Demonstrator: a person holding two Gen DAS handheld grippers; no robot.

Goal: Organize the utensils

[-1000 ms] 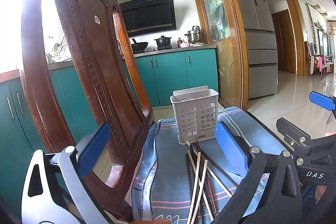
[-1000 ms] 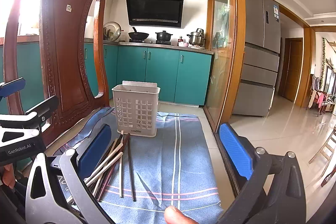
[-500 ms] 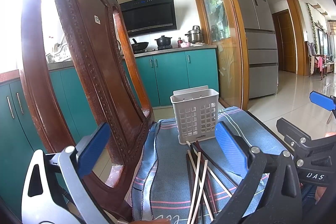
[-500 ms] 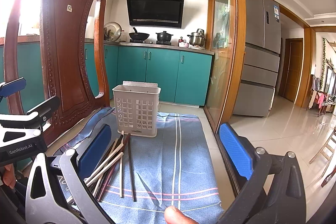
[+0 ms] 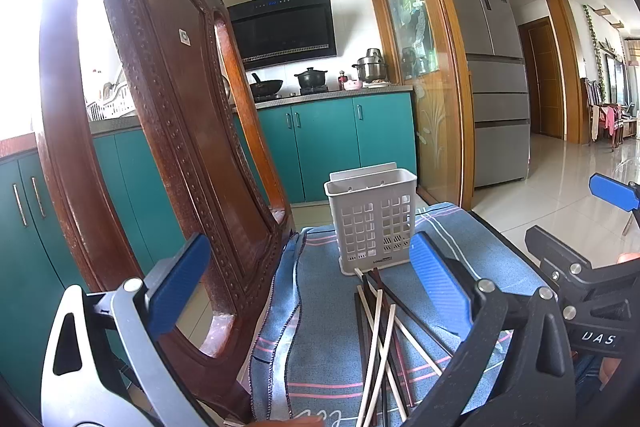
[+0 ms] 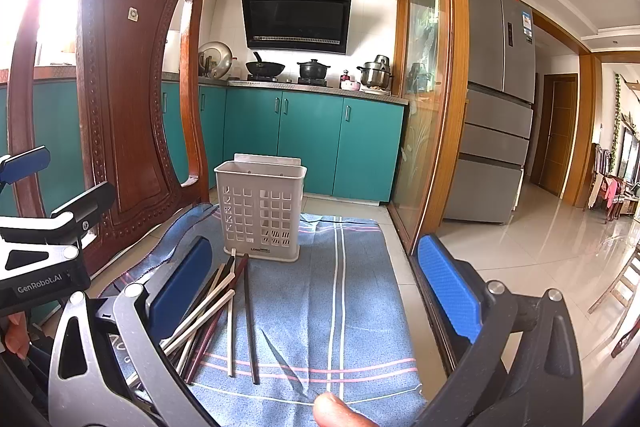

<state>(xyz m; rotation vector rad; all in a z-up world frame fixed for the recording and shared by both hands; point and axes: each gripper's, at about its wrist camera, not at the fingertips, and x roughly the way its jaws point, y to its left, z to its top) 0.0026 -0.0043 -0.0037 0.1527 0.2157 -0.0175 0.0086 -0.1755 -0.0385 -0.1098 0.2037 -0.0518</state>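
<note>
On the cloth (image 6: 352, 307), chopsticks (image 6: 224, 303) lie crossed just before the basket (image 6: 262, 211). Both grippers, left (image 5: 308, 291) and right (image 6: 320, 291), gape empty. Risk: grabbing 2 overlapped sticks, or tipping the basket.

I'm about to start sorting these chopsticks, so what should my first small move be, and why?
Probably lower the right gripper onto the loose chopsticks and close on one. Both grippers are open and hold nothing, the sticks lie scattered on the blue cloth, and the white basket behind them looks empty.
</note>
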